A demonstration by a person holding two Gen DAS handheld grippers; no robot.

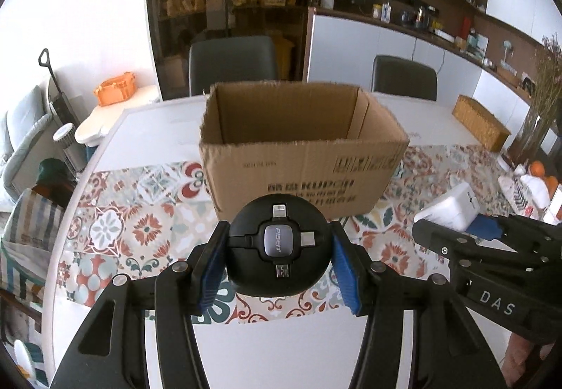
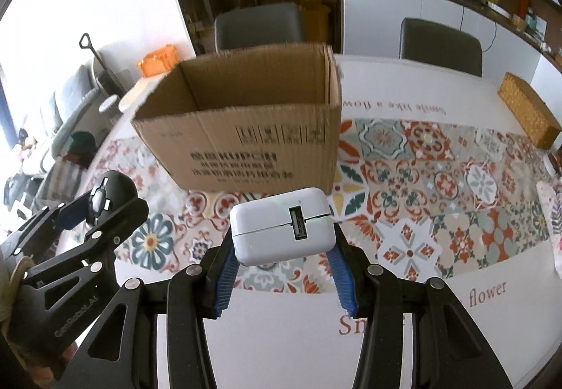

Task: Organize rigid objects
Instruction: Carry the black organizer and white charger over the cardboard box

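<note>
My left gripper (image 1: 279, 248) is shut on a black round multi-plug cable reel (image 1: 279, 245) marked PISEN and holds it above the table, just in front of an open cardboard box (image 1: 298, 150). My right gripper (image 2: 282, 245) is shut on a white USB charger block (image 2: 282, 225), also held above the table in front of the box (image 2: 246, 136). The right gripper and its charger (image 1: 453, 209) show at the right of the left wrist view. The left gripper with the reel (image 2: 105, 194) shows at the left of the right wrist view. I cannot see the bottom of the box.
The box stands on a patterned runner (image 2: 439, 178) on a white table (image 2: 404, 90). A woven basket (image 2: 528, 115) sits at the far right. Two grey chairs (image 1: 232, 64) stand behind the table. Packets and oranges (image 1: 537, 178) lie at the right edge.
</note>
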